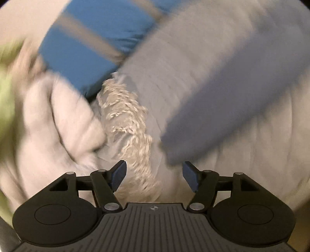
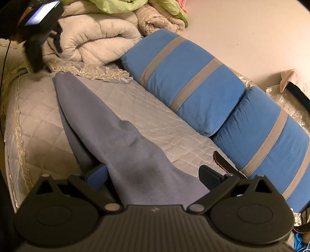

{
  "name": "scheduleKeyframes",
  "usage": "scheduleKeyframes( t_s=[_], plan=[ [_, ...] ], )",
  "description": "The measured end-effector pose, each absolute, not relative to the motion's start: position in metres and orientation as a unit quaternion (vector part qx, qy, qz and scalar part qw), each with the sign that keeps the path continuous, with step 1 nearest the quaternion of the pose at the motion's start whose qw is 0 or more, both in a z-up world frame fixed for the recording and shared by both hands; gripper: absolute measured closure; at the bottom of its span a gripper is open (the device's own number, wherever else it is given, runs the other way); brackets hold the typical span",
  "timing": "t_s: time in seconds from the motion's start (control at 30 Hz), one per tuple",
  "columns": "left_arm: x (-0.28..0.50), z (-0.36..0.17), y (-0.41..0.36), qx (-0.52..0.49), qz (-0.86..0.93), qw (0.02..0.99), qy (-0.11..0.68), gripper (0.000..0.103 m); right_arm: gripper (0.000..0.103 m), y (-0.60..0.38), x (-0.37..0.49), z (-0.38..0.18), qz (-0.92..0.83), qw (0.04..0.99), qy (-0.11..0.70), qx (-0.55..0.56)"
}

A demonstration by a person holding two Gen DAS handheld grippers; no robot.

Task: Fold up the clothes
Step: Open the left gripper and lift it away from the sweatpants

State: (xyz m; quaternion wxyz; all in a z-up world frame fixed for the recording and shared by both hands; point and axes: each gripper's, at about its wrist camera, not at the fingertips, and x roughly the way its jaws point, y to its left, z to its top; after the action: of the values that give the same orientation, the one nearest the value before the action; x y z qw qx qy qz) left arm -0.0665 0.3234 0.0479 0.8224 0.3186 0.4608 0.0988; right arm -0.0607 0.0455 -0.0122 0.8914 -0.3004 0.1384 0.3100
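With its jaws spread wide, the right gripper (image 2: 153,177) grips nothing, though the grey-blue cloth (image 2: 108,131) runs between its fingers and drapes over its body; whether the pads touch the fabric can't be told. From there the cloth stretches away as a long tapering strip across the quilted bed cover (image 2: 155,120), its far corner ending near a lace-trimmed edge (image 2: 87,70). Left gripper (image 1: 154,177) is also released, jaws apart, hovering over that lace fringe (image 1: 126,120) with the cloth's end (image 1: 213,97) just ahead and right of its fingertips, not clamped; that view is motion-blurred. In the right wrist view the left gripper (image 2: 38,38) shows at the far end of the cloth. Along the right side of the bed lie two blue cushions with grey stripes (image 2: 184,77), close beside the cloth but apart from it. A rolled white comforter (image 2: 96,38) and a green blanket (image 2: 120,5) are piled beyond.
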Motion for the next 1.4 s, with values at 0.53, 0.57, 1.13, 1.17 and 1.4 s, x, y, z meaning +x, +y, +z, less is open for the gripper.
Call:
scheduleKeyframes(
  t_s=[0.53, 0.57, 1.13, 1.17, 1.4],
  plan=[
    [-0.022, 0.044, 0.410, -0.136, 0.109, 0.866, 0.468, 0.098, 0.000, 0.046, -0.063, -0.016, 0.310, 0.889, 0.138, -0.308],
    [-0.027, 0.048, 0.410, -0.134, 0.105, 0.873, 0.456, 0.099, 0.000, 0.046, -0.064, -0.016, 0.310, 0.888, 0.138, -0.309],
    [-0.042, 0.068, 0.405, -0.085, 0.169, 0.916, 0.354, 0.064, 0.000, 0.046, -0.063, -0.017, 0.309, 0.889, 0.140, -0.307],
    [-0.044, 0.067, 0.403, -0.071, 0.169, 0.914, 0.363, 0.063, 0.000, 0.046, -0.063, -0.017, 0.309, 0.889, 0.139, -0.307],
    [-0.054, 0.050, 0.399, -0.055, 0.167, 0.883, 0.436, 0.058, 0.000, 0.046, -0.067, -0.019, 0.312, 0.885, 0.131, -0.318]
  ],
)
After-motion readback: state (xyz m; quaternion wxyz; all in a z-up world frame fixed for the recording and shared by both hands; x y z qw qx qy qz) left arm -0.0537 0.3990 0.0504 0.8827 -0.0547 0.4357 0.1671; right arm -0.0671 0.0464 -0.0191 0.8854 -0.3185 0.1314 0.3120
